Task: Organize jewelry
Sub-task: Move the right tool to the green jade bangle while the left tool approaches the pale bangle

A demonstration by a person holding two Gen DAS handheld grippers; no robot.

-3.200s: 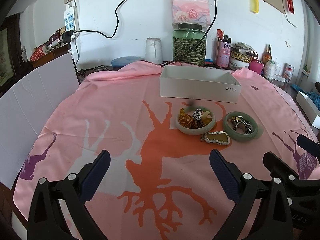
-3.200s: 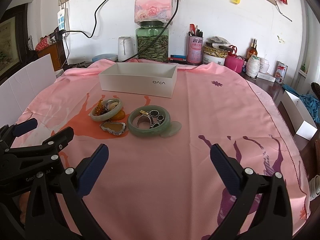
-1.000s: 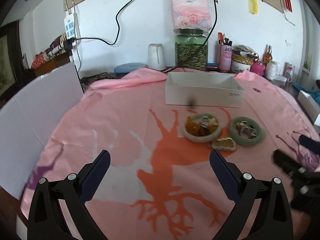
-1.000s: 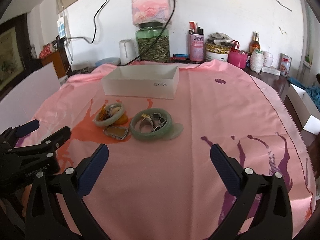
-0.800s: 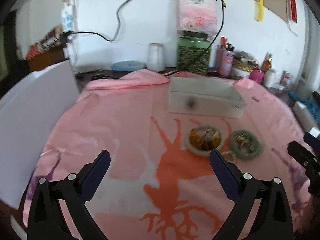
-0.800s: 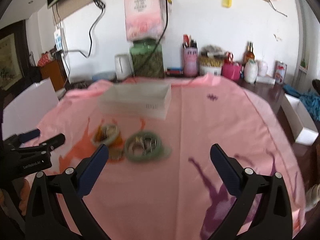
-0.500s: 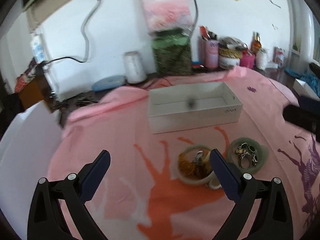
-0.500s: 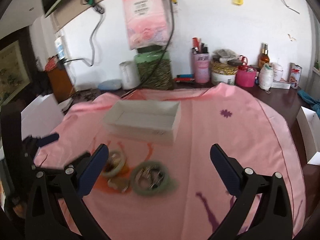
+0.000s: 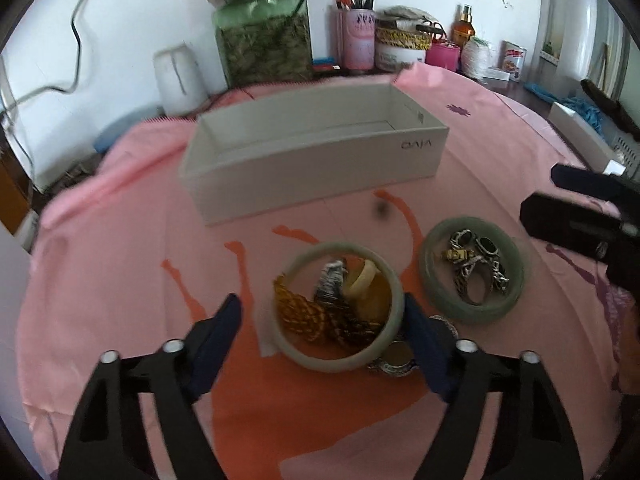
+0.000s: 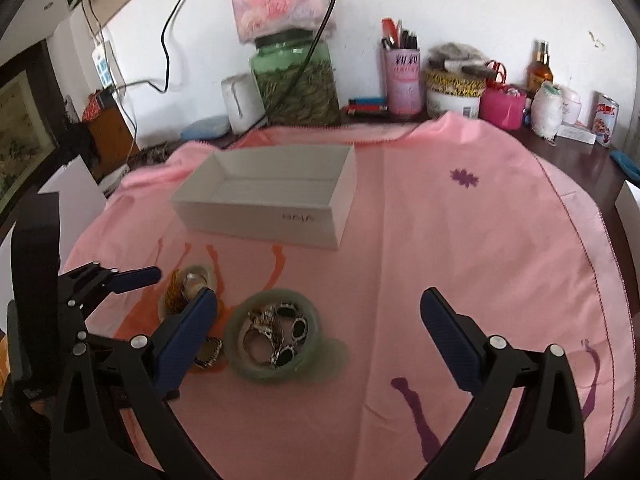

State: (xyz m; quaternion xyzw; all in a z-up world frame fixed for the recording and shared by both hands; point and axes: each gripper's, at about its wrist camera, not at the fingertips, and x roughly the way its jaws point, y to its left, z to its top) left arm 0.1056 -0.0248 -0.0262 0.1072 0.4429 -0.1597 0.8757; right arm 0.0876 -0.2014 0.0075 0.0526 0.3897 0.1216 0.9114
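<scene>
White open cardboard box (image 9: 316,148) empty, nothing sorted yet. Pale jade bangle (image 9: 338,306) holding trinkets lies just before box; left gripper (image 9: 324,320) jaws closing around it, not pinching. Right gripper (image 10: 318,320) open.

- Even daylight, fairly bright; white wall (image 10: 460,4) near blown out.
- Soft, faint shadows on pink cloth (image 10: 460,260).
- Strong fisheye bend, dark vignette at corners.
- Left wrist view motion-blurred, white box (image 9: 320,160) soft; dark lens smudge below it.
- Right wrist view sharper.
</scene>
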